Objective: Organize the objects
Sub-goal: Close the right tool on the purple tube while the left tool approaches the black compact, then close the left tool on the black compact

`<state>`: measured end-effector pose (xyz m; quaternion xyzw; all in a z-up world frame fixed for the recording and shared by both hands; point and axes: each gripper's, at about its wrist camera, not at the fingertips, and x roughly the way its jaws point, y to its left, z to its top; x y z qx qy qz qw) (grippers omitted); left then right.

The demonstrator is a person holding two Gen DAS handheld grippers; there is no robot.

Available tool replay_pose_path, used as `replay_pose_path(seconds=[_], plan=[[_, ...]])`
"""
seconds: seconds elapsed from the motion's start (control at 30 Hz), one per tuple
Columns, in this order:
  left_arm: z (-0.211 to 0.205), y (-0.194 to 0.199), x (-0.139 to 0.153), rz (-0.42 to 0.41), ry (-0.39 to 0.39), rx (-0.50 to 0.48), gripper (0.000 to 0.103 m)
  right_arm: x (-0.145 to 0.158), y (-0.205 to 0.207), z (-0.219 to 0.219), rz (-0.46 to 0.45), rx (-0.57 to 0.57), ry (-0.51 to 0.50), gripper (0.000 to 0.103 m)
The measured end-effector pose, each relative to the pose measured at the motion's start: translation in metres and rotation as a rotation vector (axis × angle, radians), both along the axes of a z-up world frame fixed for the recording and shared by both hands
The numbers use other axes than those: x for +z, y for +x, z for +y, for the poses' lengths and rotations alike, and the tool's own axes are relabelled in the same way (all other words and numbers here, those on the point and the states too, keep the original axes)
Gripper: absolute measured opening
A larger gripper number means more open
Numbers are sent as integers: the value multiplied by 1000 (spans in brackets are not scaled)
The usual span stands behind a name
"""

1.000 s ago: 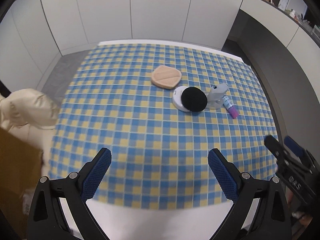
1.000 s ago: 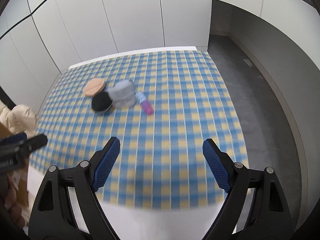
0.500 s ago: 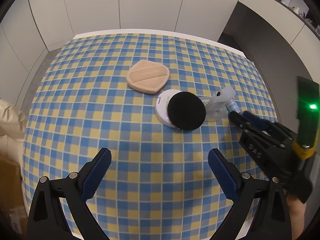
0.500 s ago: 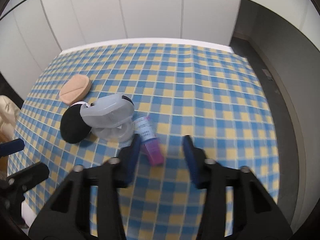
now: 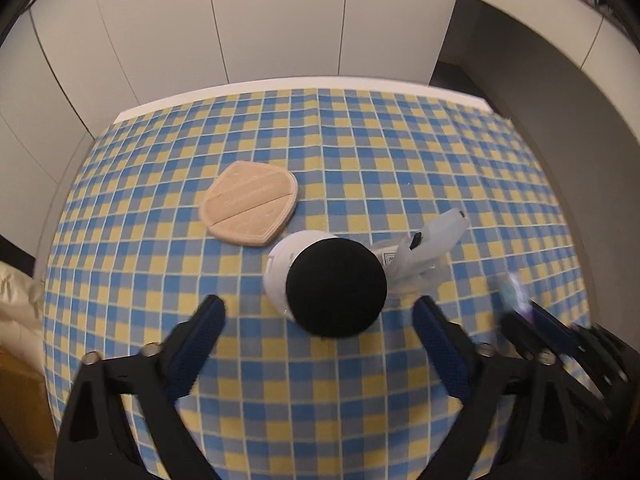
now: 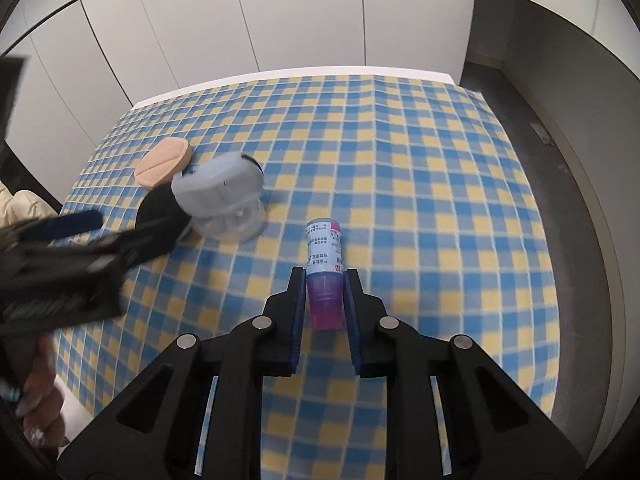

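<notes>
My right gripper (image 6: 323, 280) is shut on the purple cap end of a small tube (image 6: 323, 256) with a blue label, which lies on the checked cloth (image 6: 420, 184). My left gripper (image 5: 318, 312) is open, its fingers on either side of a black puff (image 5: 337, 286) that rests on a white round compact (image 5: 286, 258). A beige pad (image 5: 250, 209) lies behind it to the left. A clear open case (image 5: 426, 250) lies to the right of the puff. In the right wrist view the clear case (image 6: 222, 200) and beige pad (image 6: 162, 162) are at left.
The table's far edge (image 5: 300, 84) is close to white cabinet panels. A beige padded garment (image 5: 16, 300) and a brown box are off the table's left side. The left gripper (image 6: 60, 256) shows blurred at the left of the right wrist view.
My right gripper has moved onto the tube and shut on its cap end. My left gripper has moved forward so its fingers flank the black puff.
</notes>
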<state>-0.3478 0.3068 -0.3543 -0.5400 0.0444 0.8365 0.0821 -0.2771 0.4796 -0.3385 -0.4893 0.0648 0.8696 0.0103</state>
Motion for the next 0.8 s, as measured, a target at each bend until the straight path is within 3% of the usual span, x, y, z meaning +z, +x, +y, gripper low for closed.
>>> replay_pose_path(seconds=[0.07,0.1,0.23,0.3,0.33,0.37,0.63,0.7,0.77,0.8], plan=[[6,-7,-12,-35,-21,11,58,-3,4,2,-5,-8,-10,19],[8,-10,-16,-42,-26,20,51,-5,6,2,-10,-11,-15,19],[9,-13,-22,-40,-6,37,46,-4,13,7,-12,-28,-30,19],[7,-9,-21,-32,-14,41,37,1,9,5,-8,-31,-30,19],[7,-9,-22,-40,-6,39,17,7,14,11,-5,-29,-30,19],[4,-5,-20,-47,3,39,10,8,14,10,-3,-28,-29,19],[-21,15,-4,-36,25,55,10,41,42,28,8,-21,-47,19],[-33,16,-1,-44,58,55,17,44,41,26,7,-17,-48,19],[-40,14,1,-53,100,59,54,45,40,25,7,-17,-50,19],[-43,14,4,-43,118,58,62,45,39,24,5,-17,-55,19]])
